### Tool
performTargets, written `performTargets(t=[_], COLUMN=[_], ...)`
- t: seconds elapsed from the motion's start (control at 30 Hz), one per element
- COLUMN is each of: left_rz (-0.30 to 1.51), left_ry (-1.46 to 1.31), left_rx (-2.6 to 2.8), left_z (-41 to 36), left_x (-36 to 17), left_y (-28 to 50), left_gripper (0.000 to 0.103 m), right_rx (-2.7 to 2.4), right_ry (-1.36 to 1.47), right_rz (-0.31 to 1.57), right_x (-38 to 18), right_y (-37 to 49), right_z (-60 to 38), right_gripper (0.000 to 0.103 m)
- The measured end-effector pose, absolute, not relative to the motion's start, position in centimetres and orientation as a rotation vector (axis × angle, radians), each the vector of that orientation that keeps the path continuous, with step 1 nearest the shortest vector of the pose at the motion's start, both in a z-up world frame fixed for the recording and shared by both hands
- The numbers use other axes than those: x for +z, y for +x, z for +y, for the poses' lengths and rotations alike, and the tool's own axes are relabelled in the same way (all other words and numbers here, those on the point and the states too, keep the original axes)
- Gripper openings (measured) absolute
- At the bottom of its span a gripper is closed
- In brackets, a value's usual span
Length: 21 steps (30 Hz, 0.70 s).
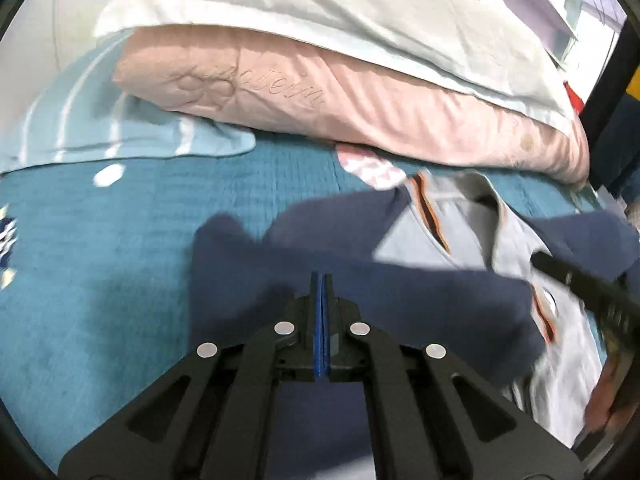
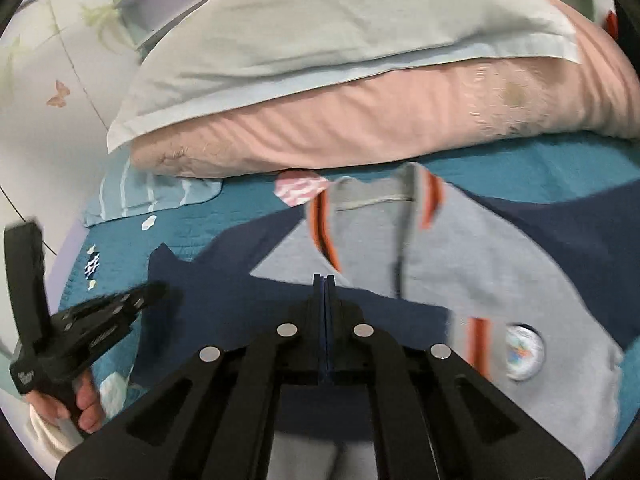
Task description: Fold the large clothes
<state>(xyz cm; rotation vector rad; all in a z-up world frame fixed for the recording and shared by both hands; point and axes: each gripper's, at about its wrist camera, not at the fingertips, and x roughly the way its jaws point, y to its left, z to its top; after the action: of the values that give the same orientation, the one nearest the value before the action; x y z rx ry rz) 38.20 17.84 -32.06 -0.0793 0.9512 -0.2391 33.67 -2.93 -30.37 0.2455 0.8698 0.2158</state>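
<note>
A grey polo shirt (image 2: 460,248) with an orange-trimmed collar, navy sleeves and a round badge (image 2: 524,350) lies face up on the teal bedspread (image 2: 520,168). One navy sleeve (image 1: 400,292) is laid across the shirt's grey front (image 1: 472,216). My left gripper (image 1: 322,280) hovers over that sleeve, shut, with no cloth showing between its blue pads. My right gripper (image 2: 324,280) is shut too, over the edge of the folded sleeve (image 2: 248,292), holding nothing visible. Each gripper appears blurred in the other's view: the right gripper (image 1: 538,258) and the left gripper (image 2: 160,290), the latter held by a hand (image 2: 80,400).
A pink pillow (image 1: 360,108) with a pale green pillow (image 1: 320,8) on top lies just beyond the shirt's collar. A light-blue striped cloth (image 1: 100,112) lies at the far left of the bed. A small pink-and-white cloth (image 2: 300,188) peeks out by the collar. A wall runs left of the bed.
</note>
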Motion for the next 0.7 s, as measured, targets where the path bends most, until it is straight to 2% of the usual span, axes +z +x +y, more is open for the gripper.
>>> performTargets(t=[0.13, 0.2, 0.27, 0.4, 0.5, 0.63, 0.67, 0.7], left_rz=[0.974, 0.968, 0.954, 0.928, 0.892, 0.938, 0.932, 0.923], left_ry=[-0.117, -0.235, -0.274, -0.241, -0.259, -0.247, -0.26, -0.273], left_rx=[-0.224, -0.264, -0.28, -0.285, -0.187, -0.075, -0.083, -0.094], left_z=[19.4, 21.0, 22.3, 23.6, 26.4, 28.3, 28.7, 29.0], left_x=[-37.3, -38.5, -38.1, -37.5, -36.7, -36.7, -36.1, -35.7], left_y=[42.1, 42.5, 42.3, 41.9, 41.4, 41.4, 40.9, 40.4], left_gripper=[0.0, 0.001, 0.003, 0.003, 0.003, 0.001, 0.001, 0.001], right_rx=[0.232, 0.237, 0.257, 0.169, 0.151, 0.168, 0.165, 0.159], right_ry=[0.204, 0.185, 0.257, 0.155, 0.209, 0.281, 0.319, 0.346], right_rz=[0.925, 0.956, 0.956, 0.941, 0.925, 0.954, 0.933, 0.912], right_x=[-35.3, -37.8, -37.5, -36.6, -36.1, -35.0, -33.8, -33.0], right_y=[35.5, 35.9, 35.9, 34.8, 33.5, 33.4, 33.1, 32.7], right_z=[-0.7, -0.7, -2.2, -5.5, -9.6, -11.0, -11.4, -11.5], right_gripper=[0.0, 0.001, 0.0, 0.0, 0.0, 0.0, 0.001, 0.006])
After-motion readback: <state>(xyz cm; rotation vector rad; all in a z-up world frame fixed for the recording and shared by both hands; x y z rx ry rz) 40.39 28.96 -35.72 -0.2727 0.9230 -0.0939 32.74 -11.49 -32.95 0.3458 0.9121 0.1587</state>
